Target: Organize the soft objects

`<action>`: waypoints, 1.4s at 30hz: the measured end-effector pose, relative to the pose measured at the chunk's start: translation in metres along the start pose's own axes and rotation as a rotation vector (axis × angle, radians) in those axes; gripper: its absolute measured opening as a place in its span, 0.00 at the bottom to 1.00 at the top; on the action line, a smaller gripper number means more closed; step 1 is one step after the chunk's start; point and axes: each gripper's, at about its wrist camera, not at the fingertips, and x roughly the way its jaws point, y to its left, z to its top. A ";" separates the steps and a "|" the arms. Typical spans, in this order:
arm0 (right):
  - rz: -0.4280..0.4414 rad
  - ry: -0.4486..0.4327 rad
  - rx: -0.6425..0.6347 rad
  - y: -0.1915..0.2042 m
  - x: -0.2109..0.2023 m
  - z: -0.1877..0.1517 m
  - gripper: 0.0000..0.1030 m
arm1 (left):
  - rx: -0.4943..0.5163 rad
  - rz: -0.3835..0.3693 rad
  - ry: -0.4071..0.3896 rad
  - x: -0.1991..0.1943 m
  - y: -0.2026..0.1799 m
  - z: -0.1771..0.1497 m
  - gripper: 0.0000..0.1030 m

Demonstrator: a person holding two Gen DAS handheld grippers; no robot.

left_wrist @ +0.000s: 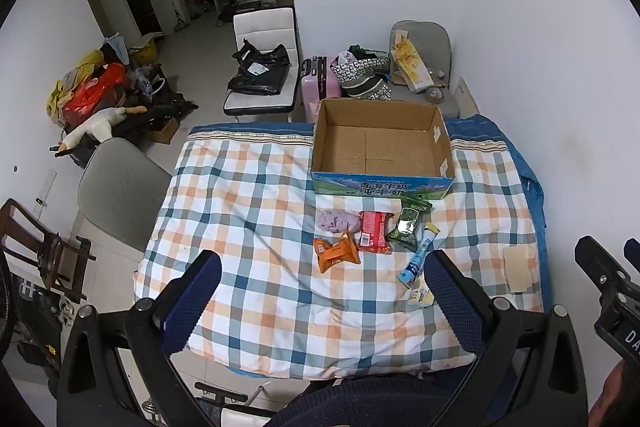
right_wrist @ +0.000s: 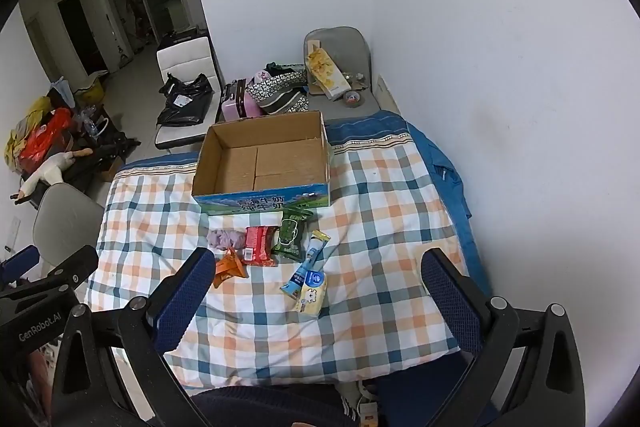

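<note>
An empty open cardboard box (left_wrist: pixel 382 147) (right_wrist: pixel 262 159) stands at the far side of the checked cloth. In front of it lie a purple soft lump (left_wrist: pixel 338 221) (right_wrist: pixel 226 239), a red packet (left_wrist: pixel 374 230) (right_wrist: pixel 260 244), an orange packet (left_wrist: pixel 335 253) (right_wrist: pixel 229 268), a green packet (left_wrist: pixel 409 229) (right_wrist: pixel 291 233), a blue tube sachet (left_wrist: pixel 420 255) (right_wrist: pixel 308 261) and a pale yellow packet (left_wrist: pixel 420 294) (right_wrist: pixel 311 294). My left gripper (left_wrist: pixel 322 263) is open and empty, held above the near cloth. My right gripper (right_wrist: pixel 318 261) is open and empty, likewise above the near cloth.
The table carries a checked cloth (left_wrist: pixel 256 203) (right_wrist: pixel 384 227) with a blue edge at the back and right. A tan flat piece (left_wrist: pixel 518 267) lies at right. A grey chair (left_wrist: pixel 120 187) stands left; chairs, bags and a pink suitcase (left_wrist: pixel 318 83) stand behind. A white wall is right.
</note>
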 end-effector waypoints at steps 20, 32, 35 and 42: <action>0.004 -0.007 0.001 -0.001 -0.001 0.001 1.00 | -0.001 -0.002 -0.006 0.000 0.001 0.000 1.00; 0.004 -0.014 0.001 0.000 -0.004 0.002 1.00 | -0.002 -0.003 -0.011 0.002 0.007 0.002 1.00; 0.005 -0.013 0.002 0.000 -0.003 0.002 1.00 | -0.003 -0.003 -0.012 0.001 0.007 0.002 1.00; 0.008 -0.014 0.002 0.000 -0.003 0.001 1.00 | -0.005 -0.004 -0.013 0.001 0.007 0.002 1.00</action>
